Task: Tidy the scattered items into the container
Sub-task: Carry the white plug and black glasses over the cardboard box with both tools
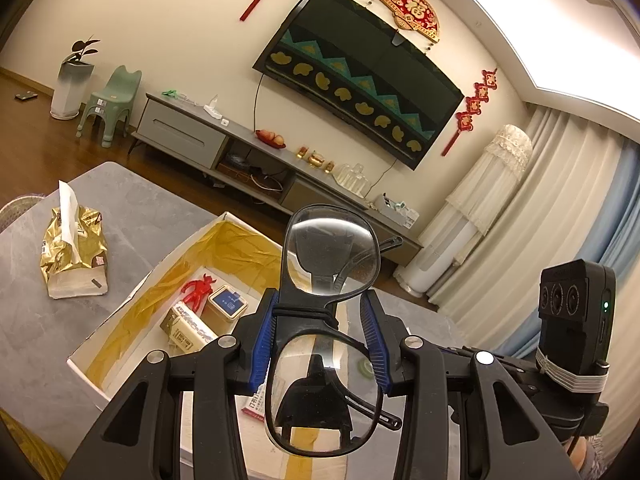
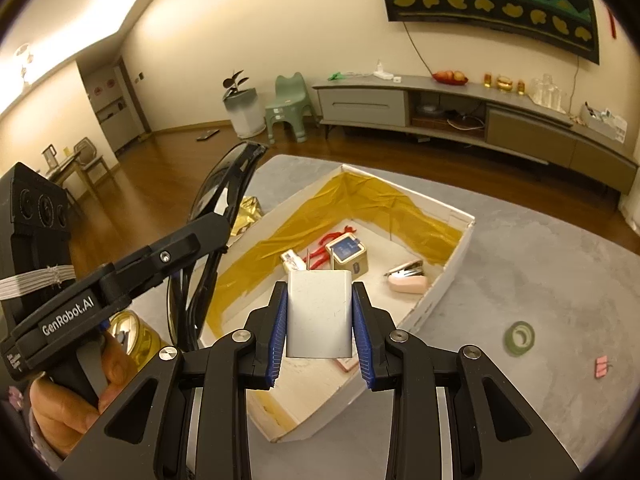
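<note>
Left hand-held gripper clamped on glasses, right hand-held gripper on white charger; both poised above box for release.

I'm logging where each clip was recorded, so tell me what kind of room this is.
Most likely a home living room. A wall-mounted TV under a patterned cover hangs above a long low media cabinet, with festive red wall ornaments, floor-length curtains and a potted plant by the wall.

You are working in a home living room, facing a wall-mounted television, low media cabinet and curtains.
</note>
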Motion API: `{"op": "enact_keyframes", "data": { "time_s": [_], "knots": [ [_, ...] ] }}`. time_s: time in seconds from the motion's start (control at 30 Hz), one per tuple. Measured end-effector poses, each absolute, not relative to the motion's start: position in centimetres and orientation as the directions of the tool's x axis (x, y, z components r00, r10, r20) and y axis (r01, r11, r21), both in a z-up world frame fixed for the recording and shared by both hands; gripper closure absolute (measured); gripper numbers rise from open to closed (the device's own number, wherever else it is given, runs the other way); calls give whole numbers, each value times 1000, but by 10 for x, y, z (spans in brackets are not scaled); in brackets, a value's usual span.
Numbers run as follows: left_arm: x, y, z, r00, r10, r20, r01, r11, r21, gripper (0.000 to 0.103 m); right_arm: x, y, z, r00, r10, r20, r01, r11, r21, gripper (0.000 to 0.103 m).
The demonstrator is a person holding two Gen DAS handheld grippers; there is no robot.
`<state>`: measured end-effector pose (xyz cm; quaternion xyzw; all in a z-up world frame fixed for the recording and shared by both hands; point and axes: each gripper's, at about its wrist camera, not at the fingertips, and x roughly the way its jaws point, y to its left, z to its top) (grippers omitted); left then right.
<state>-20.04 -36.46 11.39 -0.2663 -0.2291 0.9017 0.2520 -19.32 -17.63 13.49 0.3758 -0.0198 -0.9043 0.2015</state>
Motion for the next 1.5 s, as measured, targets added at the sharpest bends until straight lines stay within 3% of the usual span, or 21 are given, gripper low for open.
{"op": "enact_keyframes", "data": {
  "time_s": [0.9, 1.17, 1.5],
  "knots": [
    [-221, -350, 83, -688, 569, -450, -271, -777, -568, 60, -238, -165, 106, -554, -488, -675, 350, -872, 343, 71],
    [-229, -350, 64, -656, 553, -514, -191, -780, -595, 60, -269, -164, 85, -507, -476, -719, 322, -878, 354, 71],
    [-225, -353, 48, -645, 563, -516, -100, -732, -674, 60, -296, -170, 78, -470, -467, -749, 306, -882, 358, 71]
  ]
}}
